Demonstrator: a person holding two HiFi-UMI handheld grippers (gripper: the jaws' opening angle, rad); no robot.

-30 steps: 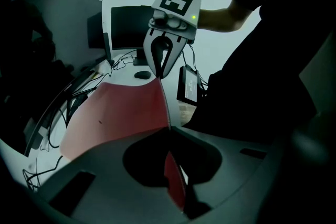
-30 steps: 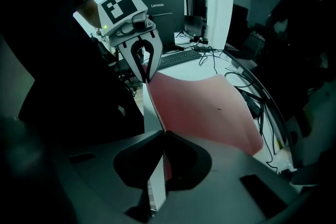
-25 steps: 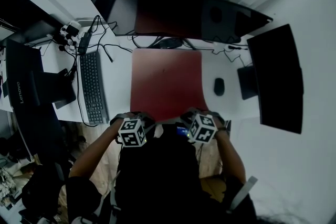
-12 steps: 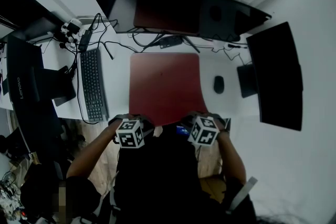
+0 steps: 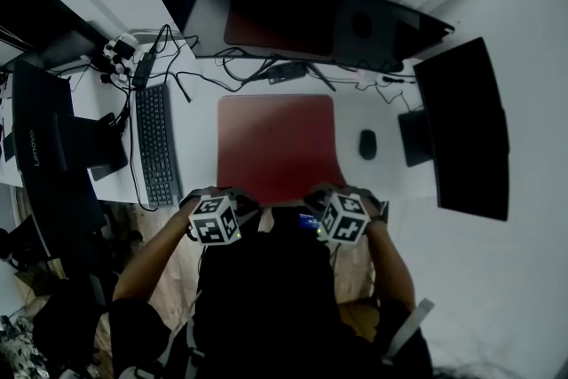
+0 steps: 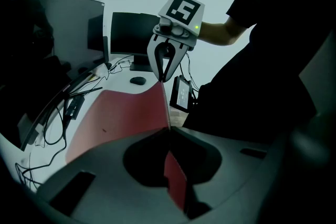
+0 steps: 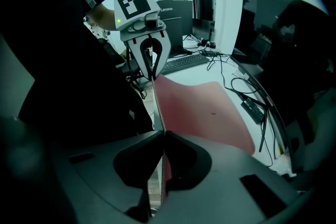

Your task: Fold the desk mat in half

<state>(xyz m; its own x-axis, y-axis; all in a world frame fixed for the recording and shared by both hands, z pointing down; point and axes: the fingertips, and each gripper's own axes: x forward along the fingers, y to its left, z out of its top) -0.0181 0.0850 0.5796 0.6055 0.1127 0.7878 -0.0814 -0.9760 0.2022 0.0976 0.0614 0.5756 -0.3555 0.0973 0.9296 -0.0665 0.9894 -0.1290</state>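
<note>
The red desk mat lies on the white desk in front of the curved monitor, its near edge raised off the surface. My left gripper is shut on the mat's near left corner, my right gripper on the near right corner. In the left gripper view the mat runs as a thin red sheet between the closed jaws, and the right gripper pinches the far end of the same edge. The right gripper view shows the mat clamped in its jaws, with the left gripper opposite.
A curved monitor spans the back and a second monitor stands at the right. A keyboard lies left of the mat and a mouse right of it. Cables trail behind. A small screen device sits at the desk's front edge.
The mat's far edge has slid a little toward me, away from the monitor. Both grippers stay shut on the near corners in about the same place.
</note>
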